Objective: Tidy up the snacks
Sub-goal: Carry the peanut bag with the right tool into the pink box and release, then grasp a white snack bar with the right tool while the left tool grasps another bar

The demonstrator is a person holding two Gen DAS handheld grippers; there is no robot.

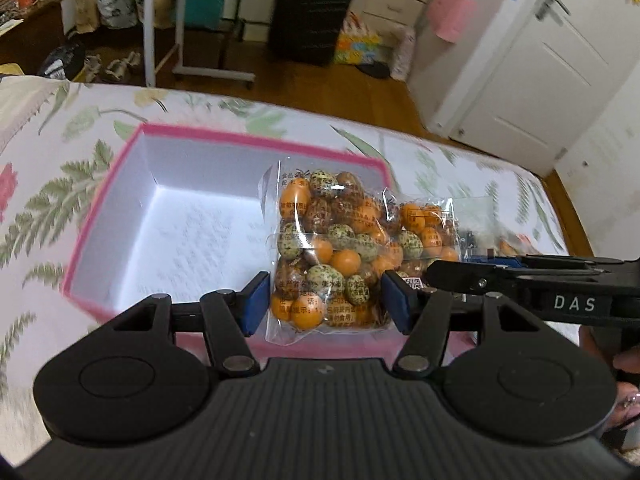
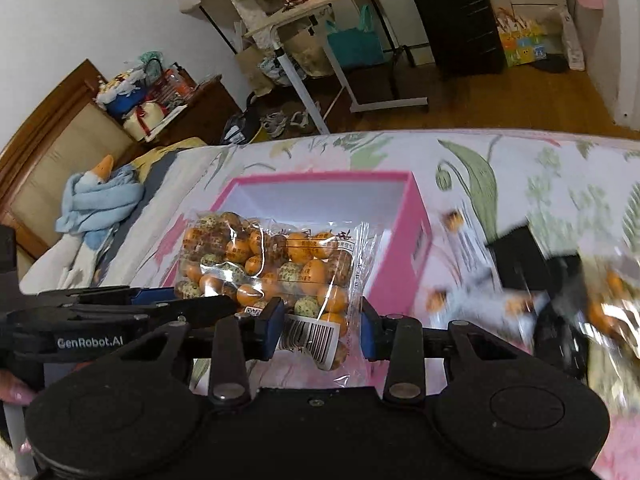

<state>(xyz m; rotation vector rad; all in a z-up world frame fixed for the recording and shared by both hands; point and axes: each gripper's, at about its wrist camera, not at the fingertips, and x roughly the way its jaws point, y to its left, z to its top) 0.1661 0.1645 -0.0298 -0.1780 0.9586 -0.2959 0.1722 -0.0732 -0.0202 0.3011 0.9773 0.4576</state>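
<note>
A bed covered in a floral sheet (image 1: pixel 60 168) fills the space beneath both grippers. Past it stand a black suitcase (image 1: pixel 310 12), a white rolling side table (image 2: pixel 332 52), a white door (image 1: pixel 560 64) and a plush goose wrapped in a blue scarf (image 2: pixel 100 196). Directly ahead of the jaws lies one open pink box (image 1: pixel 256 144) with a white, bare interior. Nothing blocks its opening.

To the right of the right gripper's jaws, a blurred scatter lies on the sheet: loose snack packets (image 2: pixel 604 308) and a dark object – too smeared to count or identify.

Two clear bags of orange and speckled egg-shaped snacks are in view – one per gripper. The left gripper (image 1: pixel 324 304) has its blue-padded jaws spread about halfway, pinching the lower part of its snack bag (image 1: pixel 328 240) from both sides; the bag rises ahead of the jaws, over the near right corner of the box. The right gripper (image 2: pixel 322 332) has jaws a little narrower, with the barcoded end of the second snack bag (image 2: pixel 272 264) between the pads. The left pad touches the plastic; whether the right pad presses it is not clear. This bag hangs over the box's near left rim. Each gripper appears side-on in the other's view, just beside it.
</note>
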